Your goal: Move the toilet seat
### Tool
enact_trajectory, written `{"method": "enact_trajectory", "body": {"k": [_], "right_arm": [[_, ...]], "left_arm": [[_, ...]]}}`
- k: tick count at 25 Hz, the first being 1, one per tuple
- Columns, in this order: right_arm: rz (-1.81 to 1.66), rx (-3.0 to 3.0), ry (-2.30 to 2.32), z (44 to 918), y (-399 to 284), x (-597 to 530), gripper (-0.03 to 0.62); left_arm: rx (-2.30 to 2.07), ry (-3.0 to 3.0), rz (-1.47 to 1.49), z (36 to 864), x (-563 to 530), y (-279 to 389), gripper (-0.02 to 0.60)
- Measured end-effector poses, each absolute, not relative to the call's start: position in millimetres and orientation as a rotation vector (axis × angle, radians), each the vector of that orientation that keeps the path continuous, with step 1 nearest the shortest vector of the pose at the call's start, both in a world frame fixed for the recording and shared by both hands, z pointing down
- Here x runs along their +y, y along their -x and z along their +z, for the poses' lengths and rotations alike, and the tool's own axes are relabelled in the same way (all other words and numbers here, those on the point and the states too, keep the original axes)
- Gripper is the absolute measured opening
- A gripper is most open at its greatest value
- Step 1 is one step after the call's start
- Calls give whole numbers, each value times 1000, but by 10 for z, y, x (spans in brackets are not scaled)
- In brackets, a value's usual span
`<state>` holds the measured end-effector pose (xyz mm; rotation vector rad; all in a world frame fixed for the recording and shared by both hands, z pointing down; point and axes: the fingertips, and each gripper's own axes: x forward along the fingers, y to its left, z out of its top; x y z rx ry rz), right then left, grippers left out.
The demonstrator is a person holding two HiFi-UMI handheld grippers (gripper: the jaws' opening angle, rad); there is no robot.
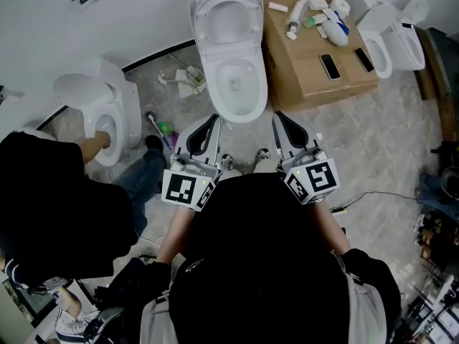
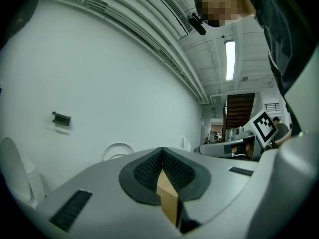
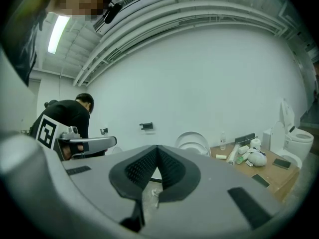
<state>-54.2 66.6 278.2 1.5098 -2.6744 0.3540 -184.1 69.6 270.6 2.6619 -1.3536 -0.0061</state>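
A white toilet point(image 1: 233, 84) stands ahead of me against the wall. Its seat and lid point(image 1: 226, 9) are tipped up over the open bowl. My left gripper point(image 1: 213, 118) hovers just short of the bowl's near rim, on its left, jaws shut with nothing between them. My right gripper point(image 1: 278, 115) is level with it on the bowl's right, also shut and empty. Neither touches the toilet. In the left gripper view the shut jaws point(image 2: 162, 151) point at the wall, with a raised lid point(image 2: 118, 151) beyond. In the right gripper view the shut jaws point(image 3: 157, 148) face the raised lid point(image 3: 192, 141).
A person in black point(image 1: 50, 206) crouches at my left, one hand in a second toilet point(image 1: 107, 113). A cardboard box point(image 1: 301, 84) with phones, tubes and bottles on it sits right of the bowl. A third toilet point(image 1: 391, 38) stands beyond it. Litter and a brush point(image 1: 159, 129) lie on the floor.
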Motion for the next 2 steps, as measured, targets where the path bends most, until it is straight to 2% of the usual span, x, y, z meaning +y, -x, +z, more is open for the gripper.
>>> {"method": "enact_trajectory", "body": {"k": [2], "right_arm": [[364, -2676, -1499, 2772, 527, 655, 14]], "left_arm": [[-1365, -2647, -12, 2685, 684, 1830, 8]]}}
